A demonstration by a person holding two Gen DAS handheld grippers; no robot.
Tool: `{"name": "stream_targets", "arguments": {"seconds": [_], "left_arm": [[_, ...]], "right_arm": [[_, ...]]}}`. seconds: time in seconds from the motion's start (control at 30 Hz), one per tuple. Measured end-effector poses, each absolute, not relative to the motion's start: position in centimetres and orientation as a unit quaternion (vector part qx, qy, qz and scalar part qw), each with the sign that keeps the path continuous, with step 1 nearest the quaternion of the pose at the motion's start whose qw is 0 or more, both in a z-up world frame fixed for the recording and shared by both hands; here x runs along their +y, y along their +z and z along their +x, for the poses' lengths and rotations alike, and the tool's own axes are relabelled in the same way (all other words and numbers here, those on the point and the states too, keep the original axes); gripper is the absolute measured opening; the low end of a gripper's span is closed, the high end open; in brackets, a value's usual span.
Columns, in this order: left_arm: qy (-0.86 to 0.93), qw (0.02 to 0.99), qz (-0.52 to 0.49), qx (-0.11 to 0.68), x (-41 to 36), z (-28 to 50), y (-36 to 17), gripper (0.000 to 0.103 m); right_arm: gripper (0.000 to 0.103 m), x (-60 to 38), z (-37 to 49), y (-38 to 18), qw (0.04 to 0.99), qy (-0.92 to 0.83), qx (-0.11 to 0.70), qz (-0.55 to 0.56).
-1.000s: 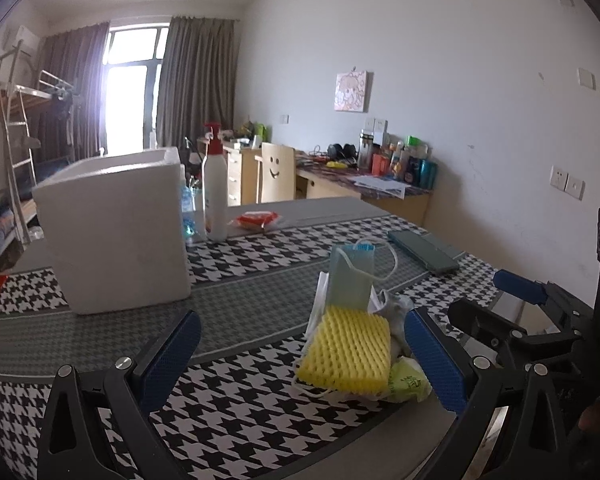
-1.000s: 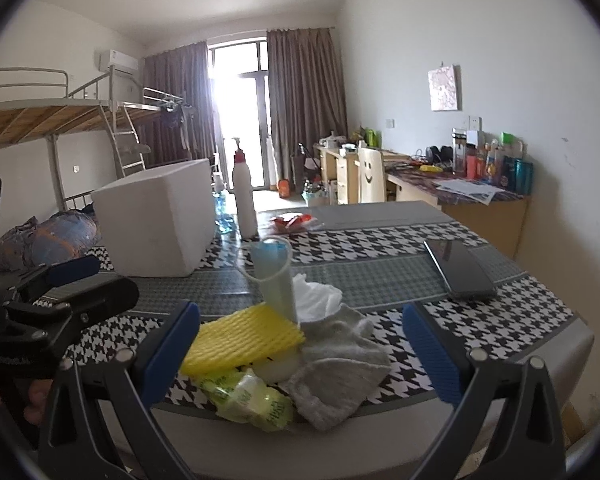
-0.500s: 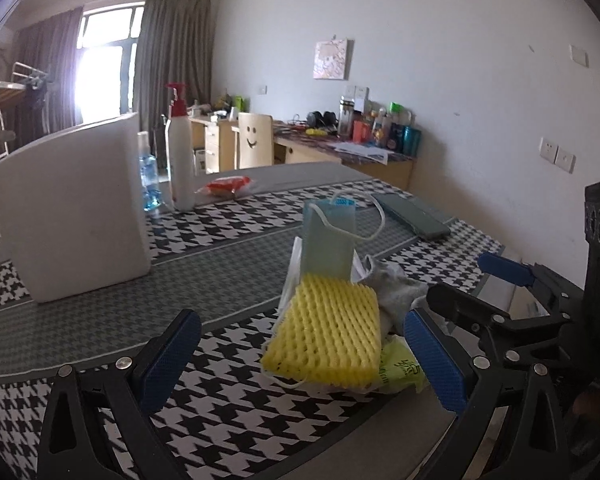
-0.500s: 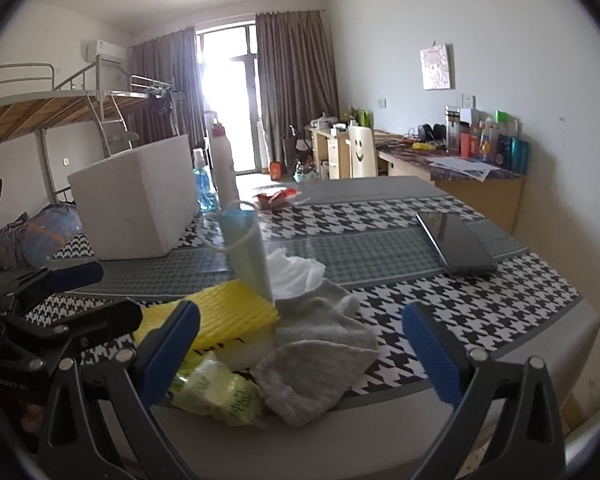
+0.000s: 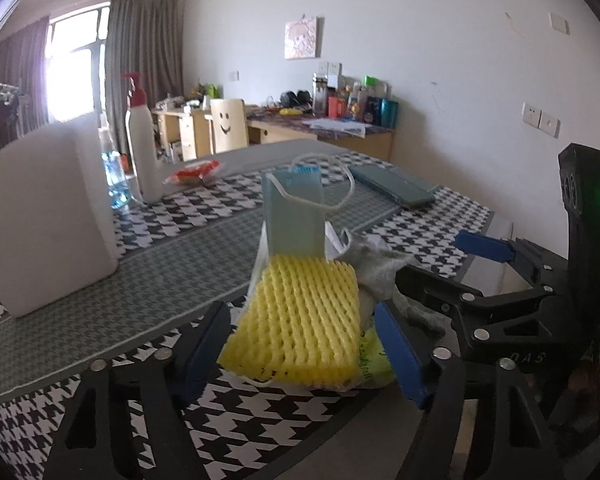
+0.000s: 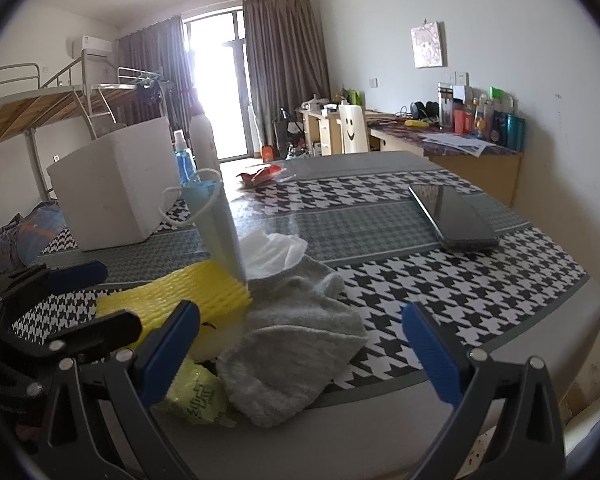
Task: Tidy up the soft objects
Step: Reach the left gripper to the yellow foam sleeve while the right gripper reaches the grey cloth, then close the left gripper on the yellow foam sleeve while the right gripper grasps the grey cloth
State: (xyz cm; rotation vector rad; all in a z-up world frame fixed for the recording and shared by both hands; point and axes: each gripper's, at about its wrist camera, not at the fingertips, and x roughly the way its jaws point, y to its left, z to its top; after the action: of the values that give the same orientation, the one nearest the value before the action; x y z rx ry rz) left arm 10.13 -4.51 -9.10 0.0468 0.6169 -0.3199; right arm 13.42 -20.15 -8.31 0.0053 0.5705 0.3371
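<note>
A pile of soft things lies at the table's near edge. On its left side is a yellow foam net [image 5: 300, 320], with a pale blue face mask [image 5: 294, 212] standing up behind it. My left gripper [image 5: 300, 354] straddles the foam net. Its jaws are closing, and a thin gap shows at each pad. A grey cloth [image 6: 300, 328] lies on the right side, with white tissue [image 6: 274, 248] behind it and a green packet [image 6: 196, 394] in front. My right gripper [image 6: 300, 348] stands wide open around the grey cloth without touching it.
A white foam box [image 5: 40, 220] stands at the back left, with a white pump bottle [image 5: 142, 156] and a blue spray bottle [image 6: 184, 160] beside it. A red packet [image 5: 192, 172] lies farther back. A dark phone [image 6: 452, 216] lies on the right.
Both grippers have come forward and down toward the pile. The left jaws have narrowed around the yellow foam net. The right jaws stay wide.
</note>
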Motion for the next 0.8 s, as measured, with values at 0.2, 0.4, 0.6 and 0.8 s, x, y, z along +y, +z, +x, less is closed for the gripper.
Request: {"name": "stream_targets", "arguments": {"seconds": [0.2,0.4,0.6,0.8], "left_arm": [[-0.158,0.932,0.03,0.326,-4.7,10.7,-10.0,0.06],[-0.171,0.926,0.027,0.336,-4.6,10.8,-10.2,0.04],[-0.183,0.925,0.0,0.333,-3.7,10.7,-9.7,0.022],[-0.192,0.926,-0.022,0.324,-2.9,10.4,-9.1,0.022]], "right_arm": [[0.102,-20.3,13.8,-8.9,0.943,0.166,0.29,0.004],[0.102,-20.3,14.1,-9.2,0.94,0.168,0.298,0.006],[0.102,-20.4,14.0,-9.2,0.938,0.17,0.3,0.007],[0.102,-20.4,14.2,-9.6,0.935,0.172,0.31,0.009]]}}
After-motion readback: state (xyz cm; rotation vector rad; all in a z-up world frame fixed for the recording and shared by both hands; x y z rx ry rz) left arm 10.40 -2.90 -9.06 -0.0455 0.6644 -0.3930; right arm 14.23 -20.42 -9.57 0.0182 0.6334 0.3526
